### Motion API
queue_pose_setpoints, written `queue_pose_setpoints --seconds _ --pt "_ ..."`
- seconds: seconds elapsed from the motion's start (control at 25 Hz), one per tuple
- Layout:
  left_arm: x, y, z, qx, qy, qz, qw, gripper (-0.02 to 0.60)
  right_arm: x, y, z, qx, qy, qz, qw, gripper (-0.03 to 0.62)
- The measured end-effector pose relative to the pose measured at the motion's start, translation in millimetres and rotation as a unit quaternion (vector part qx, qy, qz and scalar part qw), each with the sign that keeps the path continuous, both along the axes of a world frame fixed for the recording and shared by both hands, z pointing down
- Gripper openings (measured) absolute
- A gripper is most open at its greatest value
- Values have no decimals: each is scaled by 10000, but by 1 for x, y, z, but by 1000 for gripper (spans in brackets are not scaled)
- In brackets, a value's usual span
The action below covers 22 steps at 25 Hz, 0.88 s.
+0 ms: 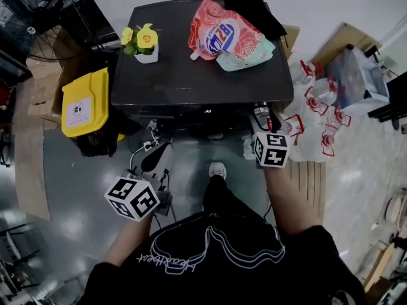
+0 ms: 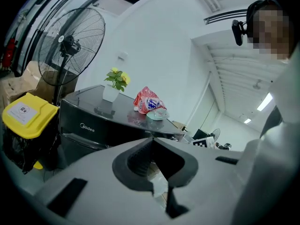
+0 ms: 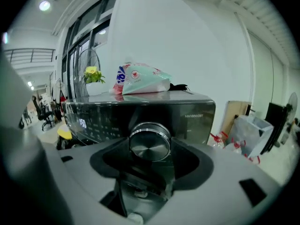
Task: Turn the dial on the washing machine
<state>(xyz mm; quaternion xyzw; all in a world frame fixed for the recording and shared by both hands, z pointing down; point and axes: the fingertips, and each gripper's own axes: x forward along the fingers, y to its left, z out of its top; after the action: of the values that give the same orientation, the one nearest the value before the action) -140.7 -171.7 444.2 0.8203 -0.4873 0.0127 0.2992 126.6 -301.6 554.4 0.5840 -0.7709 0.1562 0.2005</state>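
Observation:
The washing machine is dark grey with a glossy front panel. Its round metal dial fills the gap between my right gripper's jaws, which close on its left and right rim. In the head view that right gripper reaches under the machine's front edge at the right, and the dial is hidden there. My left gripper hangs lower, in front of the machine's left half and apart from it. Its jaws meet at the tips with nothing between them.
On the machine's top stand a small pot of yellow flowers, a red-and-white detergent bag and a black item. A yellow-lidded bin and a floor fan stand to the left. Several plastic bottles lie to the right.

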Motion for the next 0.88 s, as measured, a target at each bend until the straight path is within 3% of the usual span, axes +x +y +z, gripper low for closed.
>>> queue_pose_setpoints --seconds 0.24,0.56,0.76,0.88 --pt "7 -3 -9 77 56 106 9999 5 3 1 3 -352 -1196 173 9920 281" --pt "11 -8 -7 108 125 119 9998 5 3 -1 3 -441 -1625 170 9856 282" --pt "10 -7 -7 126 138 119 9998 5 4 0 5 -606 -2098 231 9756 282" --pt "10 -7 -7 123 152 97 9998 5 4 0 6 -740 -2574 290 9630 282"
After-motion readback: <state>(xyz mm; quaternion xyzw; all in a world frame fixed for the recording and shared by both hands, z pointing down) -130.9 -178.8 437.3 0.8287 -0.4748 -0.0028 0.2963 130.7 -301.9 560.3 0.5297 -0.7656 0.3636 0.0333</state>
